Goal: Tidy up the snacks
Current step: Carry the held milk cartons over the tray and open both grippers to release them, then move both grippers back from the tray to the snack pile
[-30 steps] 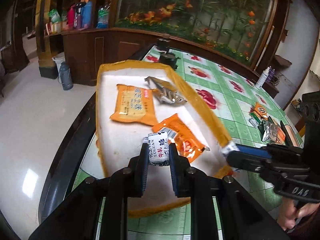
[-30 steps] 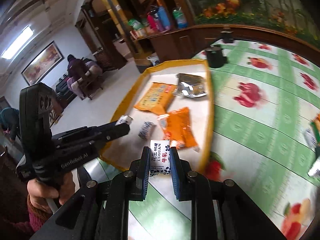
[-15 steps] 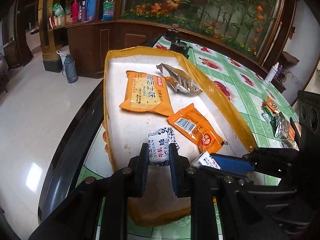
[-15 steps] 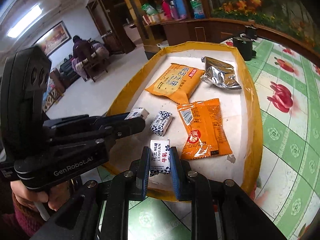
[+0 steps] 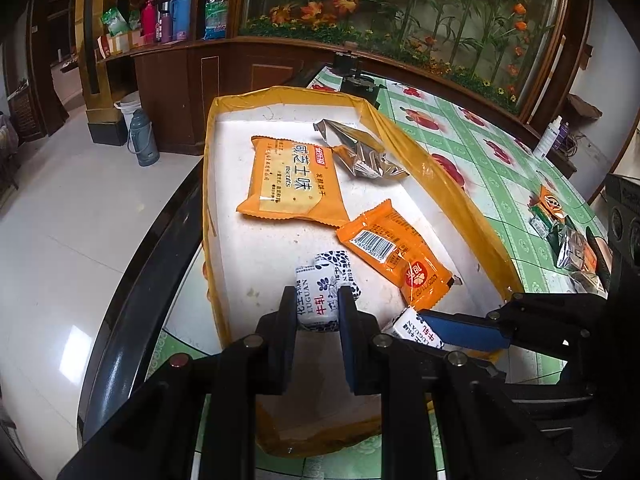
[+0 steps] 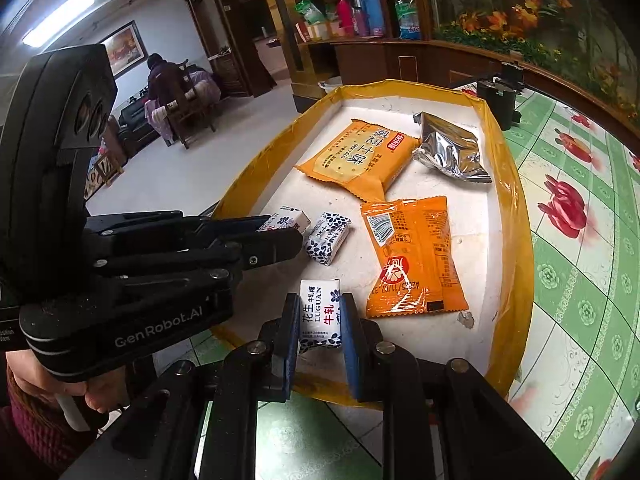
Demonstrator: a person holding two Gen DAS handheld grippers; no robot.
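A yellow-rimmed white tray [image 5: 440,176] [image 6: 516,200] holds a large orange biscuit pack [image 5: 292,178] [image 6: 360,154], a silver pouch [image 5: 360,152] [image 6: 448,148], a small orange packet [image 5: 396,248] [image 6: 412,256] and a loose blue-and-white candy [image 5: 338,264] [image 6: 328,236]. My left gripper [image 5: 316,304] is shut on a blue-and-white candy [image 5: 312,300] low over the tray's near end, beside the loose one. My right gripper [image 6: 320,312] is shut on another such candy [image 6: 320,312] over the tray's near edge; it also shows in the left wrist view [image 5: 416,326].
The tray sits on a green floral tablecloth [image 6: 580,280] at the round table's dark edge [image 5: 136,280]. More snack packets [image 5: 560,224] lie far right. A black object [image 6: 498,96] stands behind the tray. A wooden cabinet and a planter line the back.
Both grippers have moved forward and lower over the tray, each still holding its candy. The left one now sits close to the loose candy.
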